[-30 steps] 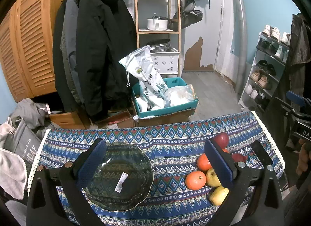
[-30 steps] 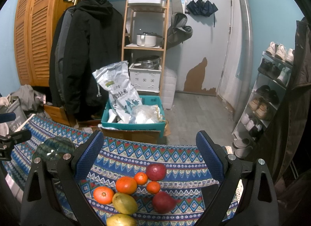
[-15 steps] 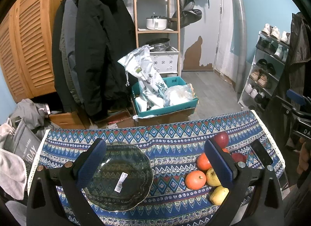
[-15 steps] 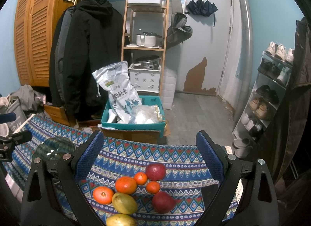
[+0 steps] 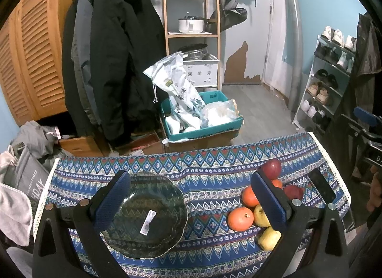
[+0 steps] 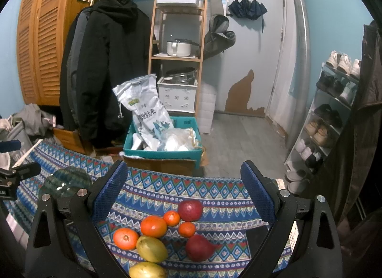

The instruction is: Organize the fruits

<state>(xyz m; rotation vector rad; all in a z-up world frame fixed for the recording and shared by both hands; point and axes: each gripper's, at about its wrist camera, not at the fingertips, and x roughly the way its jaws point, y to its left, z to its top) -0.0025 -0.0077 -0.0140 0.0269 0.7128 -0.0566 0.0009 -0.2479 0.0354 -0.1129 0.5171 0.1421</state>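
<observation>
Left gripper [image 5: 191, 198]: you are holding it wide open and empty above the table, its left pad over the bowl's [image 5: 145, 215] rim and its right pad over the fruit.
Right gripper [image 6: 182, 193]: you are holding it open and empty too, hovering with the fruit pile framed between its fingers.
Fruit: it is sitting in a tight cluster toward the right end of the table [image 5: 210, 177], well apart from the bowl near the left end.
Step in hand: judging by the task, you are lining up for a first pick, with nothing gripped yet.
First pick: the orange [image 6: 125, 238] at the pile's left side is looking easiest, since one flank is free.
Approach: come down so that one pad is sliding into the free side and the other into the gap beside the mango [image 6: 152, 248], then close gently; round fruit is likely to roll.
Risk: the apple [image 6: 190, 210] near the far edge may roll off if nudged.
Cut off: the second mango [image 6: 146, 270] is running out of the right view's bottom.
Hidden: the left gripper's right pad is covering part of the pile.
Hard to make out: a dark flat thing [image 5: 321, 186] near the right edge; I cannot tell what it is.
</observation>
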